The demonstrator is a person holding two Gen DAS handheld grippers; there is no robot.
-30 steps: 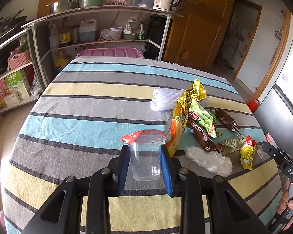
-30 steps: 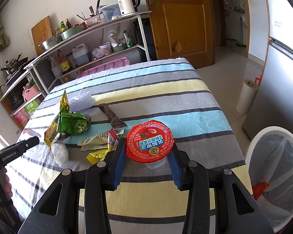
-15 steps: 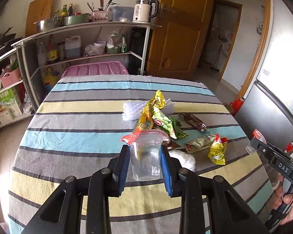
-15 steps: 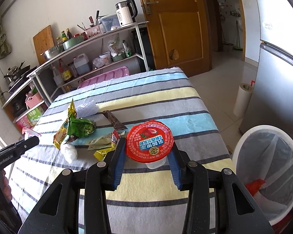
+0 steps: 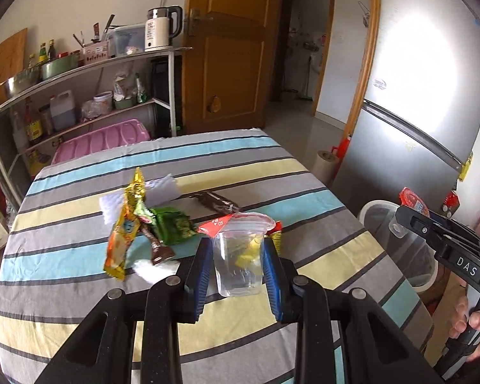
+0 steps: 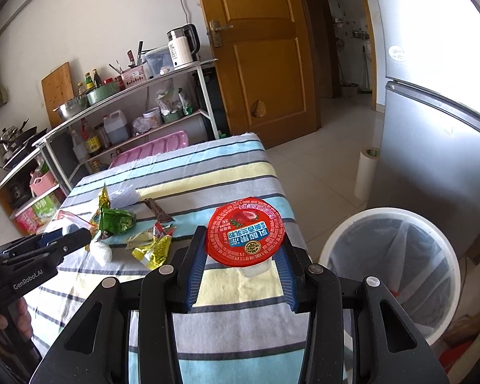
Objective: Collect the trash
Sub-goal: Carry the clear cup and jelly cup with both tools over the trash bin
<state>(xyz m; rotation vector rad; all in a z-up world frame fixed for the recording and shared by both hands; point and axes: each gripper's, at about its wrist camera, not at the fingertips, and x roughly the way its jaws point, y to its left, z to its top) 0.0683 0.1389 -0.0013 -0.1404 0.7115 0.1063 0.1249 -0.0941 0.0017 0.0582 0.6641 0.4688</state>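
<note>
Both hand-held grippers angle downward over the striped-cloth table (image 5: 246, 156). The right gripper (image 6: 241, 264) clamps a red-lidded plastic yogurt cup (image 6: 244, 232) beside the white lined trash bin (image 6: 390, 272). The left gripper (image 5: 238, 262) pinches an empty clear plastic cup (image 5: 238, 256) above the table's near edge.

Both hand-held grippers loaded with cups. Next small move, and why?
Probably carry the right hand-held gripper rightward over the white-rimmed, bag-lined trash bin and release. It clamps the red-lidded clear plastic cup above the striped tablecloth, with the bin open just beside the table. The left hand-held gripper, holding the empty clear plastic cup, sits farther away.
</note>
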